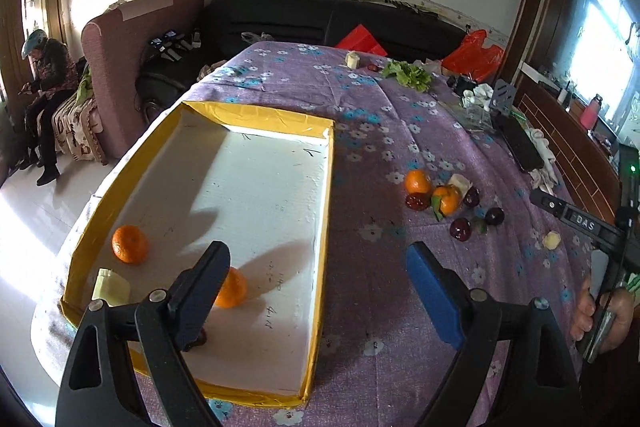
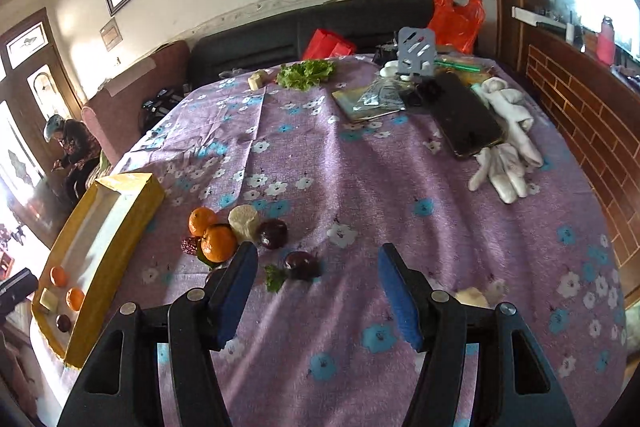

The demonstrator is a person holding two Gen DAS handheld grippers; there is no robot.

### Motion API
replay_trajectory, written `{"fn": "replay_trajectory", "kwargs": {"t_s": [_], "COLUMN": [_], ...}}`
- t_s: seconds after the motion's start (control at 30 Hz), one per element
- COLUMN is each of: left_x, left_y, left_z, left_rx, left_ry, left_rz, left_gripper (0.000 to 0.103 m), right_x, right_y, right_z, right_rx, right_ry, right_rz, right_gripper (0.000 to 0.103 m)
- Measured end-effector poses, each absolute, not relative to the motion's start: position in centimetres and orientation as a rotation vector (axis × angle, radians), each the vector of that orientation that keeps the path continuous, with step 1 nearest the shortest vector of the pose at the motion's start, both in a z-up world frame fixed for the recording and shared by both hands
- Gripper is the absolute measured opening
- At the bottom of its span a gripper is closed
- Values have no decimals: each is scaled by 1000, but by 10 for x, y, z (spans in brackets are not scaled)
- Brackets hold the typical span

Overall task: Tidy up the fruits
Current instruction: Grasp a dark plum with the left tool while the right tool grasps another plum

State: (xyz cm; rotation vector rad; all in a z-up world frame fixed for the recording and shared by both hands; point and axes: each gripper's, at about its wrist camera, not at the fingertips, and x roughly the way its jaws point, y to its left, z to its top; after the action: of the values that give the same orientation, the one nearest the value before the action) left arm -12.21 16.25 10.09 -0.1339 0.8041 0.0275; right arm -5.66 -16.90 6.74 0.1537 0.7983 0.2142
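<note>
A yellow-rimmed white tray [image 1: 328,163] lies on the purple flowered table. It holds two oranges [image 1: 129,243], a pale banana piece [image 1: 111,287] and a dark plum [image 2: 63,323]. My left gripper [image 1: 316,291] is open and empty over the tray's near right part. On the cloth a cluster of two oranges [image 1: 417,181], dark plums [image 1: 460,228] and a banana piece [image 1: 459,183] lies to the right. My right gripper [image 2: 316,291] is open and empty, just in front of a plum [image 2: 300,264] and that cluster [image 2: 218,242]. Another banana piece [image 2: 472,297] lies by its right finger.
Lettuce [image 2: 306,73] and a banana piece [image 2: 257,79] lie at the far edge. A black phone [image 2: 464,121], white gloves [image 2: 506,151], a plastic-wrapped booklet [image 2: 372,99] and a grey stand [image 2: 416,53] sit at the far right. Sofas stand behind the table.
</note>
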Motion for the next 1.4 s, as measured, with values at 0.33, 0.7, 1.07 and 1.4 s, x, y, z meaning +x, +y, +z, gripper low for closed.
{"fn": "replay_trajectory", "kwargs": {"t_s": [0.33, 0.7, 1.07, 1.4], "left_x": [-110, -74, -26, -9], "left_y": [134, 69, 15, -9], "left_z": [94, 62, 32, 11], "left_rx": [-110, -17, 74, 148], "left_ry": [826, 891, 914, 947], "left_rz": [-54, -193, -321, -307], "left_gripper": [89, 70, 69, 27], "right_x": [-11, -8, -7, -7], "right_y": [-149, -147, -160, -166], "right_z": [18, 2, 3, 7], "right_rx": [112, 83, 161, 188], "right_ry": [895, 929, 936, 916], "right_rz": [241, 260, 276, 278], "right_gripper": [58, 55, 32, 32]}}
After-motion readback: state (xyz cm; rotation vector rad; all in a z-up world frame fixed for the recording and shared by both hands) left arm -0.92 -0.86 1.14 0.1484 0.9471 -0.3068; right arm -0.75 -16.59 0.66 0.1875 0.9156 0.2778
